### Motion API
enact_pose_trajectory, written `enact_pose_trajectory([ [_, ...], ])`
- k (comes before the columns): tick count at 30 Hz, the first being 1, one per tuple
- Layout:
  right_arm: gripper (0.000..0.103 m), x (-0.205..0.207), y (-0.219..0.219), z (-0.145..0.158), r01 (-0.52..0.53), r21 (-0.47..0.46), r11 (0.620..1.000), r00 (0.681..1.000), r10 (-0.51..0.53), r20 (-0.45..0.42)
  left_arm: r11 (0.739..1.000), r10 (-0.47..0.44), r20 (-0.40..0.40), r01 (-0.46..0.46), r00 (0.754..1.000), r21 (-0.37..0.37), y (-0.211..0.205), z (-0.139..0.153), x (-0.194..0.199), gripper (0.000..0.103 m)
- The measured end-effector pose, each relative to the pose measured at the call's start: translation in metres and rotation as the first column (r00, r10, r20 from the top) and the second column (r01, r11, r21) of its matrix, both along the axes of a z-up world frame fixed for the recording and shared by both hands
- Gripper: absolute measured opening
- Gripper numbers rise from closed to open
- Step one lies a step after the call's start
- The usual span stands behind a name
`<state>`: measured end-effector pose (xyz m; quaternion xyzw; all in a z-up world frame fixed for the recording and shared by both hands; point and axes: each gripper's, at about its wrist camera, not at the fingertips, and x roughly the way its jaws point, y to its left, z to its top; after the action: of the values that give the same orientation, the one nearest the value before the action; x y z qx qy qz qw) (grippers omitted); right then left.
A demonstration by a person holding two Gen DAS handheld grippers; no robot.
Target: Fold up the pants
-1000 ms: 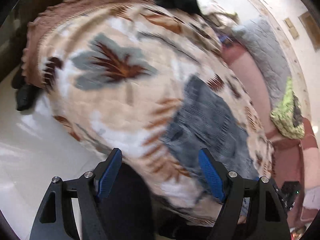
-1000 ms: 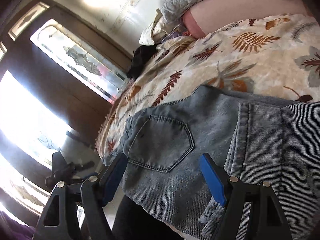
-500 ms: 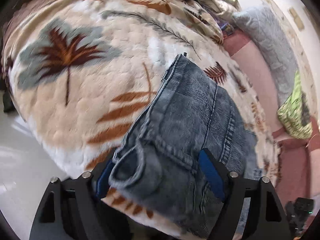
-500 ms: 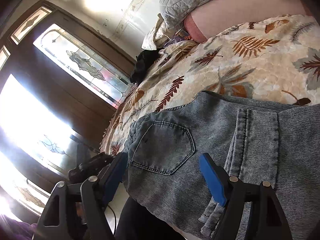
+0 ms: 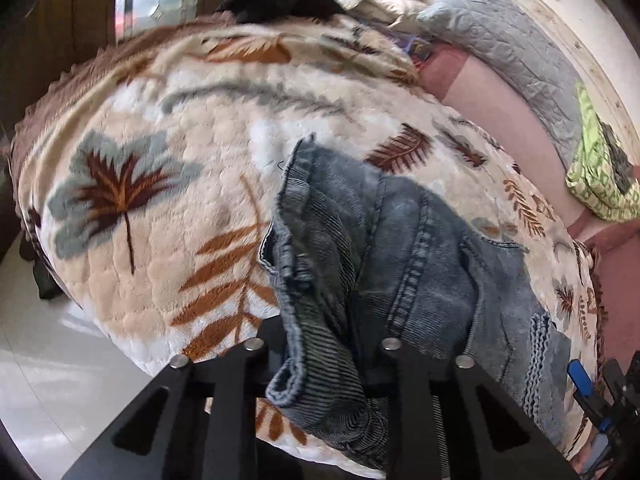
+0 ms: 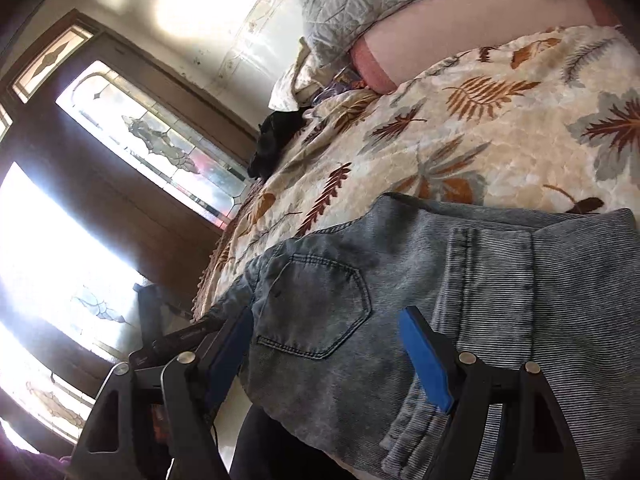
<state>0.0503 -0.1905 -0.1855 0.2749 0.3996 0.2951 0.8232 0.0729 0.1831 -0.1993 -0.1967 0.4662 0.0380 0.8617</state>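
Grey-blue denim pants (image 5: 432, 248) lie on a leaf-patterned blanket (image 5: 180, 240) near the bed's edge. My left gripper (image 5: 320, 332) is closing its jaws, and a bunched fold of the pants' edge is pinched between them, hiding the pads. In the right wrist view the pants (image 6: 500, 280) show a back pocket (image 6: 320, 308). My right gripper (image 6: 326, 344) hangs open over that pocket, and its blue pads (image 6: 426, 364) are not pressing the cloth. Its blue pad also shows at the lower right of the left wrist view.
A grey quilted pillow (image 5: 512, 48), a green patterned cloth (image 5: 600, 184) and a black garment (image 5: 280, 0) sit at the bed's far side. White floor (image 5: 60, 380) lies below the blanket edge. A dark wooden door with stained glass (image 6: 160, 144) stands beyond the bed.
My left gripper slid across the blanket to the pants' edge and its wide jaws narrowed onto the denim, which bunched up. The right gripper stayed open in place.
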Motion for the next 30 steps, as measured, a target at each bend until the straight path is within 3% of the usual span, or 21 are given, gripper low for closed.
enact_pose_trajectory([
  [4, 0.078, 0.003, -0.020, -0.005, 0.062, 0.024, 0.998, 0.998, -0.061, -0.030, 0.996, -0.068, 0.084, 0.064, 0.994, 0.055, -0.021, 0.034, -0.004, 0.020],
  [7, 0.078, 0.006, -0.043, -0.008, 0.123, 0.072, 0.990, 0.991, -0.119, -0.054, 0.982, -0.148, 0.142, 0.128, 0.979, 0.139, -0.049, 0.064, -0.009, 0.020],
  [13, 0.078, 0.004, -0.088, -0.009, 0.254, 0.131, 0.958, 0.966, -0.244, -0.082, 0.927, -0.343, 0.243, 0.285, 0.907, 0.245, -0.120, 0.112, -0.022, 0.020],
  [17, 0.078, -0.001, -0.122, -0.009, 0.338, 0.171, 0.925, 0.941, -0.328, -0.088, 0.867, -0.480, 0.260, 0.407, 0.838, 0.289, -0.179, 0.129, -0.035, 0.019],
  [25, 0.079, -0.020, -0.186, -0.008, 0.497, 0.263, 0.827, 0.867, -0.488, -0.103, 0.737, -0.675, 0.206, 0.632, 0.708, 0.241, -0.320, 0.116, -0.040, 0.019],
  [27, 0.079, -0.025, -0.201, -0.009, 0.532, 0.283, 0.798, 0.844, -0.525, -0.110, 0.679, -0.730, 0.145, 0.688, 0.668, 0.255, -0.360, 0.096, -0.040, 0.019],
  [30, 0.079, -0.033, -0.221, -0.010, 0.579, 0.310, 0.754, 0.811, -0.572, -0.124, 0.630, -0.772, 0.029, 0.759, 0.635, 0.163, -0.386, 0.063, -0.035, 0.023],
])
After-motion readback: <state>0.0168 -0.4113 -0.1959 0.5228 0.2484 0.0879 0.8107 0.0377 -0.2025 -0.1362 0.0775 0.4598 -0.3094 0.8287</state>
